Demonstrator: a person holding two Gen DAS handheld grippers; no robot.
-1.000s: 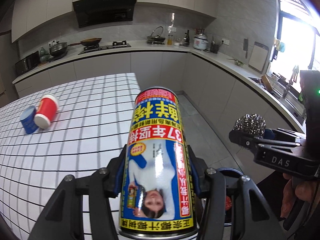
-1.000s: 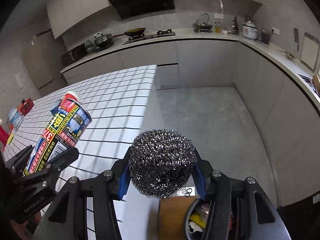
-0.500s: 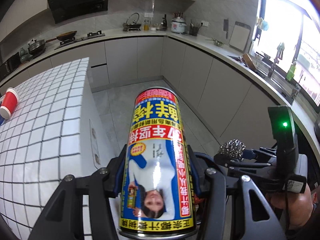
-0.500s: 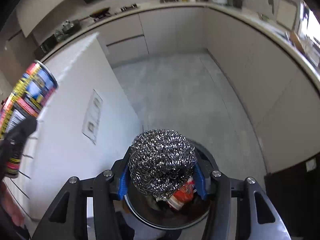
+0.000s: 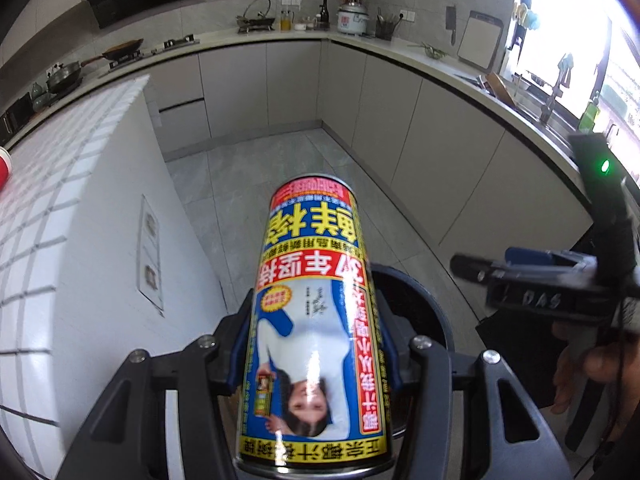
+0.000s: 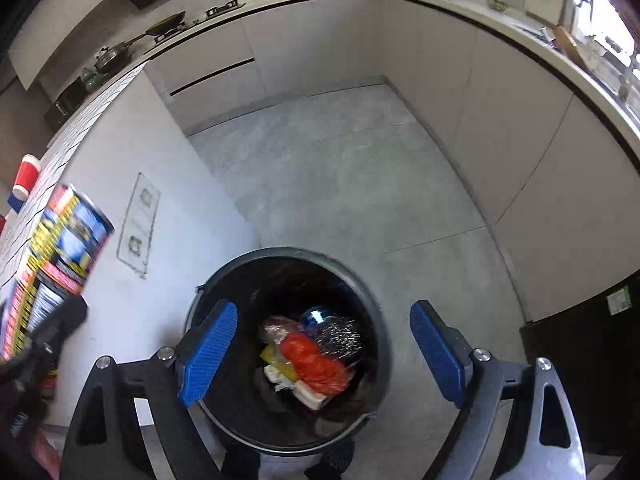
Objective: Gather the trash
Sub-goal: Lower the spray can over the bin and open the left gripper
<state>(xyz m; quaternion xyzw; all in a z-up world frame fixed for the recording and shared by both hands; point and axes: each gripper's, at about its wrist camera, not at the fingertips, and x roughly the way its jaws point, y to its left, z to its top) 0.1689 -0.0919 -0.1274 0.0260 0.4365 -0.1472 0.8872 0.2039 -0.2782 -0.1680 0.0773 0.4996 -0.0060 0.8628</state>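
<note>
My left gripper [image 5: 314, 344] is shut on a tall drink can [image 5: 314, 320] with a blue, yellow and red label, held over the rim of the black round trash bin [image 5: 424, 312]. The can also shows at the left of the right wrist view [image 6: 52, 256]. My right gripper [image 6: 324, 348] is open and empty, right above the bin [image 6: 360, 280]. The steel wool scrubber [image 6: 338, 338] lies inside the bin on red and yellow wrappers [image 6: 316, 364]. The right gripper shows from the side in the left wrist view [image 5: 520, 284].
The white tiled island [image 5: 60, 184] stands on the left, its end panel [image 6: 160, 208] beside the bin. A red cup [image 6: 25, 176] lies on the island top. Grey cabinets [image 5: 440, 152] and counter run along the back and right. Grey floor [image 6: 340, 168] lies beyond the bin.
My right gripper has opened and the steel wool has dropped into the bin. My left gripper has carried the can from the island's edge to over the bin.
</note>
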